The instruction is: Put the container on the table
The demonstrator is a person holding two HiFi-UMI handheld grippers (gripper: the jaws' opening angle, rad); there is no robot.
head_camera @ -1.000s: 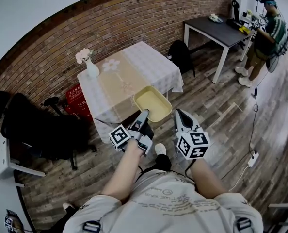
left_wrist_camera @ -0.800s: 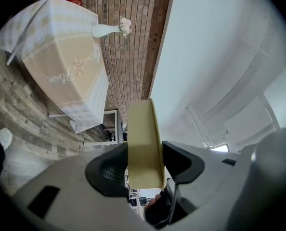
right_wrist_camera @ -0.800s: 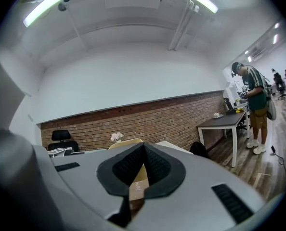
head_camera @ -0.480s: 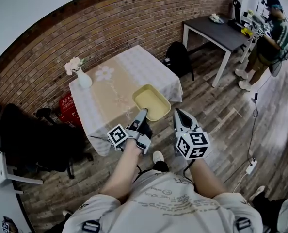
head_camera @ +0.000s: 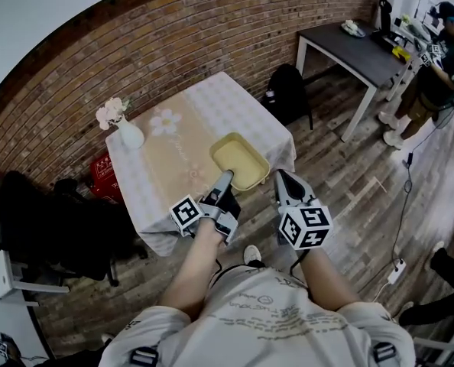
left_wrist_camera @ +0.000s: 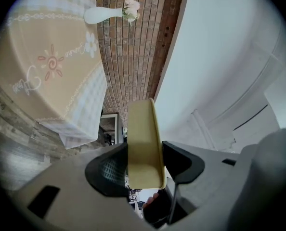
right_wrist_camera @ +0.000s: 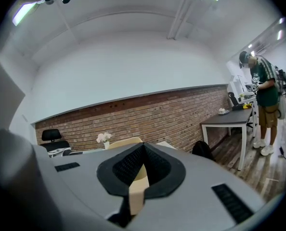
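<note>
A pale yellow rectangular container [head_camera: 241,161] hangs between my two grippers, over the near right corner of the table [head_camera: 183,128] with the beige checked cloth. My left gripper [head_camera: 225,179] is shut on its near rim; in the left gripper view the rim [left_wrist_camera: 143,143] stands edge-on, pinched between both pads of the gripper [left_wrist_camera: 144,161]. My right gripper [head_camera: 282,179] is shut on the rim's right end, and the right gripper view shows a thin yellow edge [right_wrist_camera: 136,191] clamped in the closed jaws of the gripper [right_wrist_camera: 138,177]. A white vase [head_camera: 128,134] with flowers stands at the table's far left.
A dark table [head_camera: 357,48] stands at the back right with a person [head_camera: 449,60] beside it. A black backpack [head_camera: 288,90] leans by the brick wall. Black chairs [head_camera: 51,220] and a red crate [head_camera: 101,183] sit left of the cloth-covered table. A cable and power strip [head_camera: 399,251] lie on the floor.
The cloth-covered table has come closer, so the container now hangs further over its near corner. Both grippers keep the same hold on the container.
</note>
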